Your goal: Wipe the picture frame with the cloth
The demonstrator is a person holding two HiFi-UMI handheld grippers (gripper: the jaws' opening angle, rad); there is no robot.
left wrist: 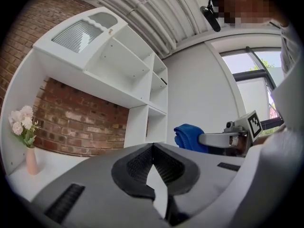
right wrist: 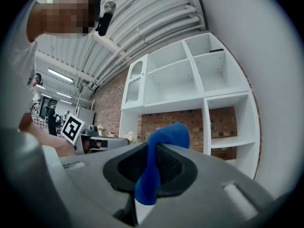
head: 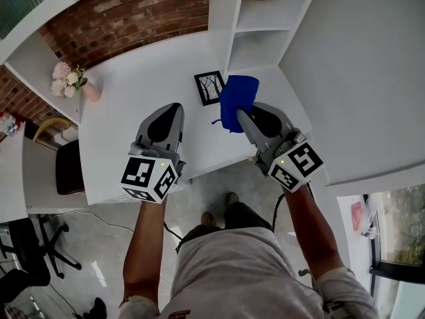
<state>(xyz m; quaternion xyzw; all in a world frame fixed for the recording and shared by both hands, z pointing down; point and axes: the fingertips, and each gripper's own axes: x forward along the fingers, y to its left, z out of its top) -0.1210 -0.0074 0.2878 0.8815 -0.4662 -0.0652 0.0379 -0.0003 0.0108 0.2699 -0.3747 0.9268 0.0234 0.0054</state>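
Observation:
A small black picture frame with a tree print lies flat on the white desk near its back right. My right gripper is shut on a blue cloth, which hangs folded just right of the frame; the same cloth sticks up between the pinched jaws in the right gripper view. My left gripper is shut with nothing in it, over the desk to the left of and nearer than the frame. From the left gripper view the blue cloth shows at the tip of the right gripper.
A white shelf unit stands behind the frame against a brick wall. A pink vase of flowers sits at the desk's left end. A white wall runs along the right. An office chair stands to the left, below the desk.

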